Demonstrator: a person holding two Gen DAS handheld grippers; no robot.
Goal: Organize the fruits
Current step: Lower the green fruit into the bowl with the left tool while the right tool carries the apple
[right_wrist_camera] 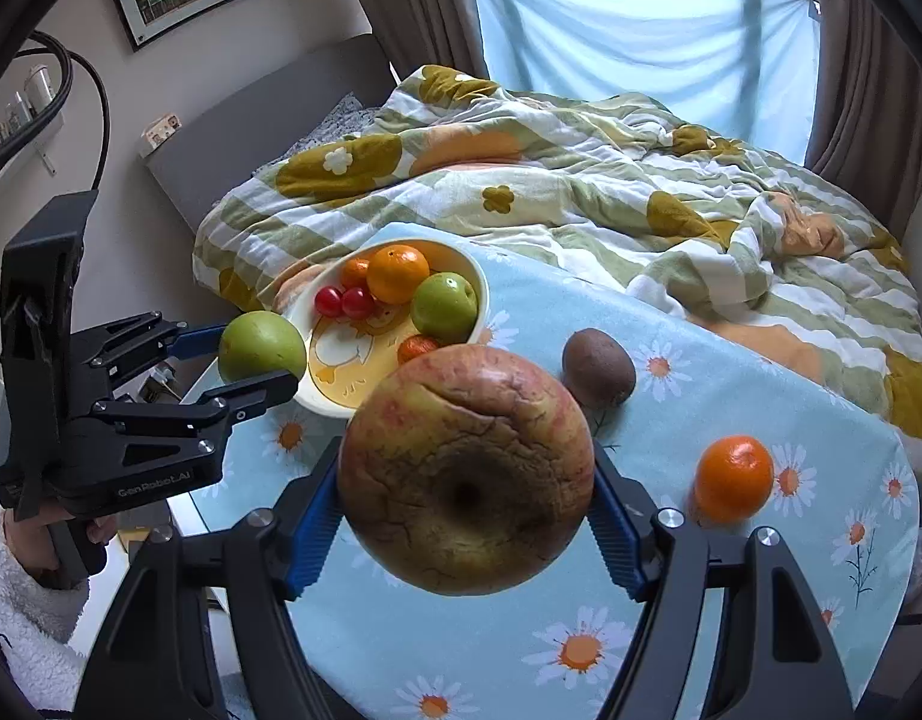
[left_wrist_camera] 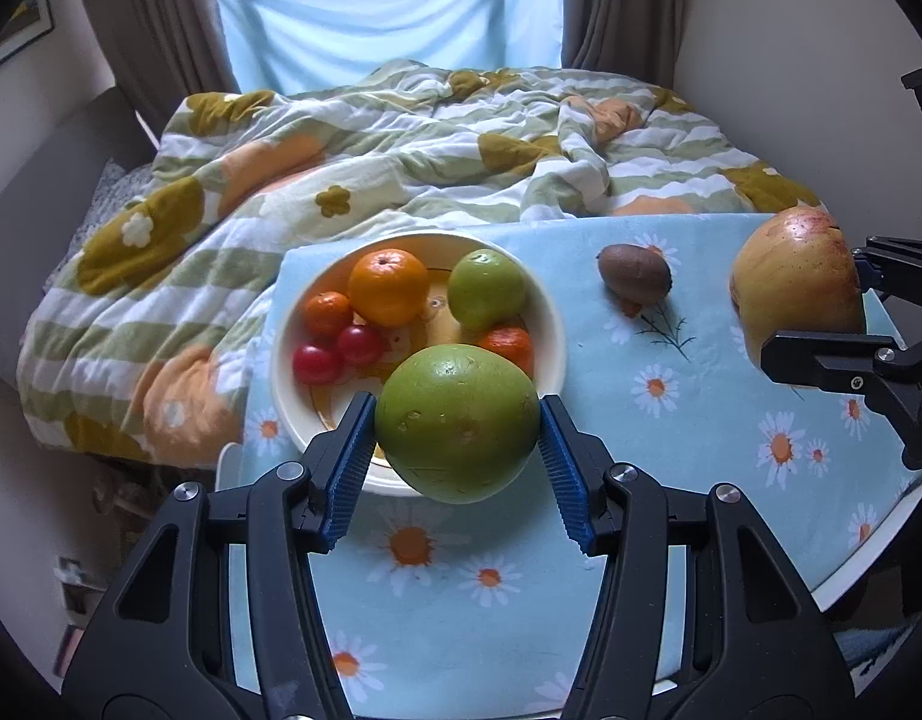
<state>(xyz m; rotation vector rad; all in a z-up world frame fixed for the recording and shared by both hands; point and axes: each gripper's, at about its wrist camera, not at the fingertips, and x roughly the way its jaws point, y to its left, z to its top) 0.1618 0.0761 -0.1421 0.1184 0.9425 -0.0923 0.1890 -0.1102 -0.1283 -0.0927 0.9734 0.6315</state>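
My left gripper (left_wrist_camera: 458,438) clamps a green apple (left_wrist_camera: 458,423) above the bowl's (left_wrist_camera: 554,324) rim; my right gripper (right_wrist_camera: 464,516) clamps a wrinkled, blotched apple (right_wrist_camera: 466,468). Kiwi (right_wrist_camera: 599,367) and orange (right_wrist_camera: 734,478) lie on the table.

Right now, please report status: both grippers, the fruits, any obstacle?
Left gripper shut on green fruit, near bowl. Right gripper shut on apple. Kiwi, orange remain on table.

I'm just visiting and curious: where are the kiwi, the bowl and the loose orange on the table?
kiwi (right_wrist_camera: 599,367), right wrist view, middle of its brown skin.
bowl (left_wrist_camera: 551,306), left wrist view, bare right rim.
loose orange (right_wrist_camera: 734,479), right wrist view, centre of its peel.
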